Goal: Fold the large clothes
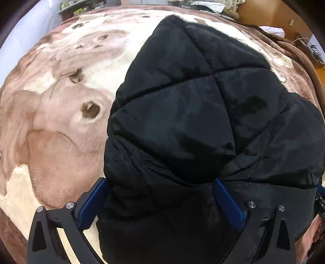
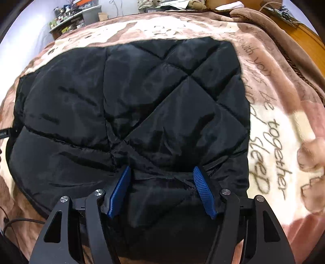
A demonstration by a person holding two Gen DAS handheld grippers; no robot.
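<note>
A black quilted jacket (image 1: 182, 101) lies folded into a thick block on a bed covered by a brown and cream teddy-bear blanket (image 1: 61, 121). My left gripper (image 1: 160, 180) points steeply down over the jacket's near left part. Its jaws stand very wide, with the padded bulk between them; the left finger (image 1: 93, 203) is at the jacket's side edge and the right finger (image 1: 227, 203) rests on top. In the right wrist view the jacket (image 2: 142, 91) fills the middle. My right gripper (image 2: 161, 168) is shut on a thick near fold, and creases run to both blue pads.
The blanket (image 2: 284, 142) with printed script runs right of the jacket. Cluttered shelves (image 2: 71, 18) stand beyond the bed's far left, and wooden furniture (image 2: 304, 34) at the far right. A thin dark cable (image 2: 20, 221) lies on the blanket near the left edge.
</note>
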